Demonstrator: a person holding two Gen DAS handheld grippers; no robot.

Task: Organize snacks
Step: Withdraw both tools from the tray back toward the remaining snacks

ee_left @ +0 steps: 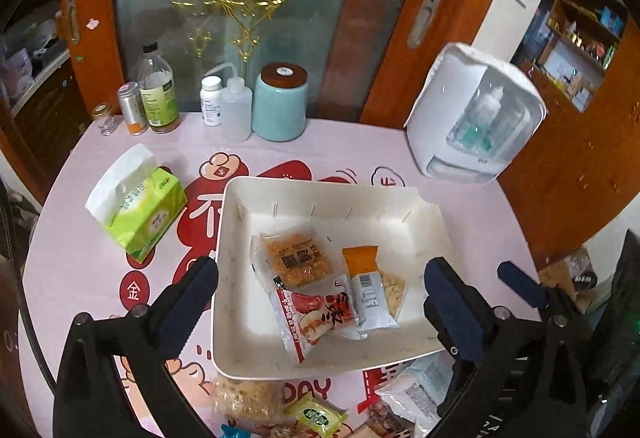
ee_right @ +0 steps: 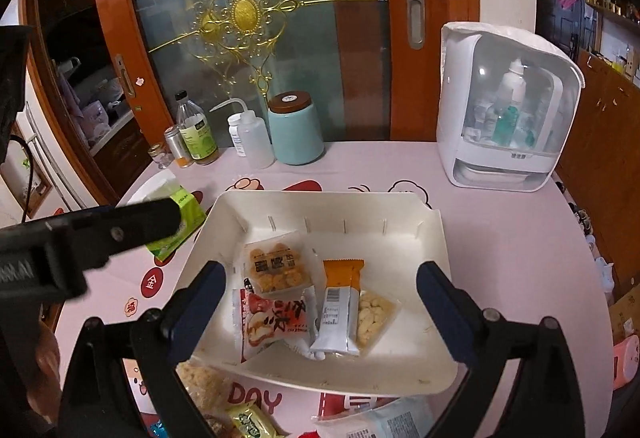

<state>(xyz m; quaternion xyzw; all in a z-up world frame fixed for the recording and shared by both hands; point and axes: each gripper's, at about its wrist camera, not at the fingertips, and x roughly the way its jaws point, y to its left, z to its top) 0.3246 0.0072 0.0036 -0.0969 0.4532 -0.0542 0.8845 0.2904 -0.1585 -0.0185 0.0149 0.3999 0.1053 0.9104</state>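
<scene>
Both grippers, left gripper [ee_left: 320, 274] and right gripper [ee_right: 320, 278], spread empty over white plastic tray [ee_right: 400, 384] holding four snack packets [ee_right: 276, 268]; loose wrapped snacks [ee_right: 248, 418] lie below on table — next, likely, fetch one.

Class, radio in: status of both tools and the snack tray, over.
Left tool open, empty, above tray. Right tool open, empty, same spot. Four snacks in tray; more loose packets on near table. Nothing in the way.
</scene>
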